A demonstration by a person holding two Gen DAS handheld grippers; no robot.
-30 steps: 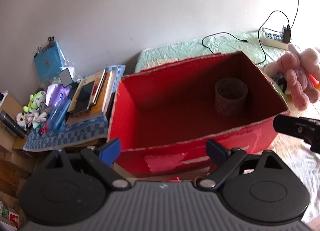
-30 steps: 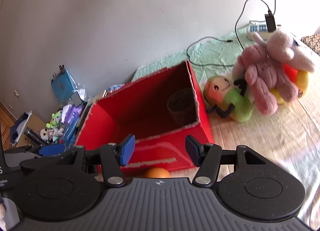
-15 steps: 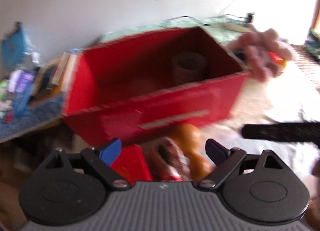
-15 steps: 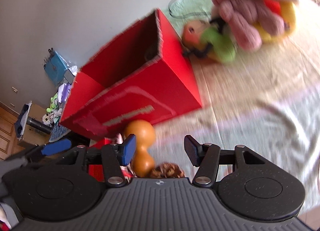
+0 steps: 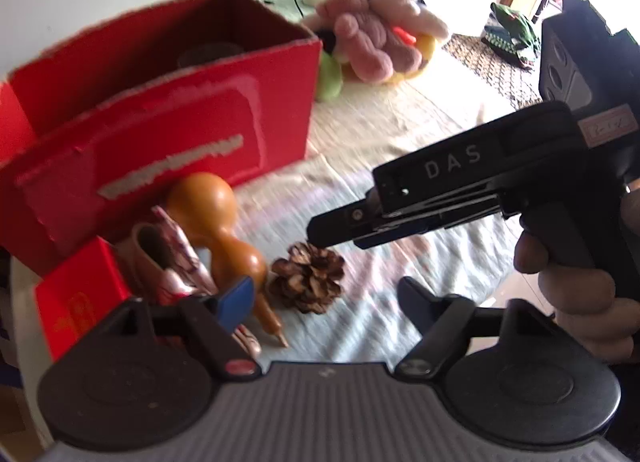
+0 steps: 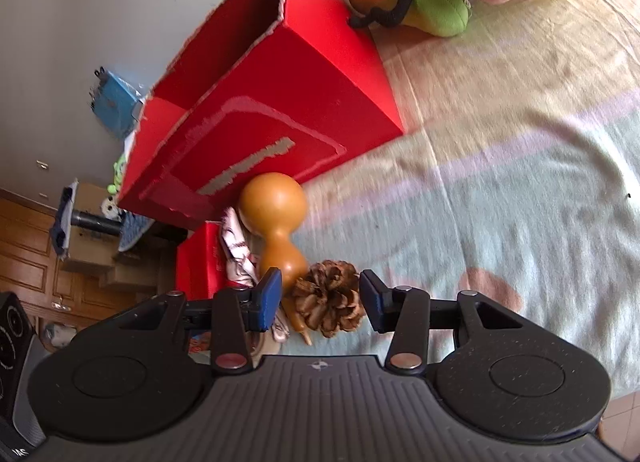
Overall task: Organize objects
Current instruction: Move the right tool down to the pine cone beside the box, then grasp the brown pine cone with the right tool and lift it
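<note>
Box (image 6: pixel 280 102): red cardboard, open top, standing on the bedspread (image 6: pixel 500 202); a dark round container shows inside it in the left view, blurred.
Gourd (image 6: pixel 276 222): orange, lying just in front of the box, big bulb toward the box, stem end toward the cameras.
Pine cone (image 6: pixel 330 304): on the bedspread, touching or nearly touching the gourd's narrow end; contact cannot be settled.
Small red box (image 5: pixel 78 298): left of the gourd, with a patterned pink item (image 5: pixel 176 258) between them.
Right gripper (image 6: pixel 320 302): fingers spread wide, one on either side of the pine cone, not closed on it.
Left gripper (image 5: pixel 326 300): fingers spread wide, holding nothing, low over the bedspread near the pine cone.
Plush toys (image 5: pixel 380 34): pink, yellow and green, heaped beyond the box's right end.
</note>
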